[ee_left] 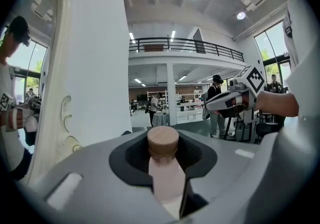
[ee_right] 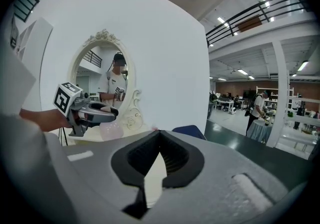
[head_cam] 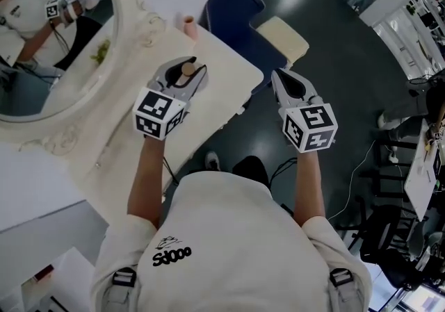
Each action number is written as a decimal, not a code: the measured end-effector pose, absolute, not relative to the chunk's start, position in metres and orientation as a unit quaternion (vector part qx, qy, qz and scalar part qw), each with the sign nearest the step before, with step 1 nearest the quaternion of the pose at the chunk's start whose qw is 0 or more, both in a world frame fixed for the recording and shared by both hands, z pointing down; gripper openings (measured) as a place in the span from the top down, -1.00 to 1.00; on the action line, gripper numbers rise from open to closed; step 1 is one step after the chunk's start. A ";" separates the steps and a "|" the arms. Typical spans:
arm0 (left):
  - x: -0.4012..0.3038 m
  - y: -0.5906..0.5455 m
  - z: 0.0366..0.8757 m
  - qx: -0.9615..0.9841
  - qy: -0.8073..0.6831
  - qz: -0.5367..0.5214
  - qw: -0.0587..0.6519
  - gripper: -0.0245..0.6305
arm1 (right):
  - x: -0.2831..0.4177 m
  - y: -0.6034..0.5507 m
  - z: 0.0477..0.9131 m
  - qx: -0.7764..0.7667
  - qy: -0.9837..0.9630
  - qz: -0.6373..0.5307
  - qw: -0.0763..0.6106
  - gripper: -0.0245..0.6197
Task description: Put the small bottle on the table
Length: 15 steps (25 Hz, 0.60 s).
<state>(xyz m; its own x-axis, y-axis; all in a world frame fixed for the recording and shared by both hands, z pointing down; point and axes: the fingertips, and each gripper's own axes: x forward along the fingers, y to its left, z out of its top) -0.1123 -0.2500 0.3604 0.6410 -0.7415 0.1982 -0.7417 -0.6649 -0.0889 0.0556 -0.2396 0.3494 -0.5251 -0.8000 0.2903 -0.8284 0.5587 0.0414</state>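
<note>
The small bottle (head_cam: 185, 73), pale pink with a wooden cap, is upright between the jaws of my left gripper (head_cam: 192, 64), which is shut on it above the cream table (head_cam: 226, 67). In the left gripper view the bottle (ee_left: 165, 173) fills the notch between the pads of the left gripper (ee_left: 164, 140), cap upward. My right gripper (head_cam: 279, 76) hangs beside it to the right, over the dark floor past the table's edge. In its own view the right gripper (ee_right: 160, 132) has its tips together and nothing between them.
An ornate white oval mirror (head_cam: 59, 39) stands at the table's left side. A second pink container (head_cam: 188, 25) sits at the table's far edge. A blue chair (head_cam: 233, 15) with a cream cushion (head_cam: 281, 38) stands beyond the table. People and tables are far off in the hall.
</note>
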 end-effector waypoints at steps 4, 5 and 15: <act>-0.099 -0.270 0.380 0.909 -0.399 0.115 0.020 0.51 | 0.068 -0.255 0.368 0.476 -0.864 0.067 0.153 0.92; -0.096 -0.275 0.385 0.910 -0.398 0.117 0.024 0.51 | 0.071 -0.259 0.373 0.478 -0.862 0.071 0.155 0.92; -0.054 -0.333 0.433 0.913 -0.386 0.126 0.049 0.51 | 0.106 -0.318 0.419 0.471 -0.858 0.111 0.171 0.92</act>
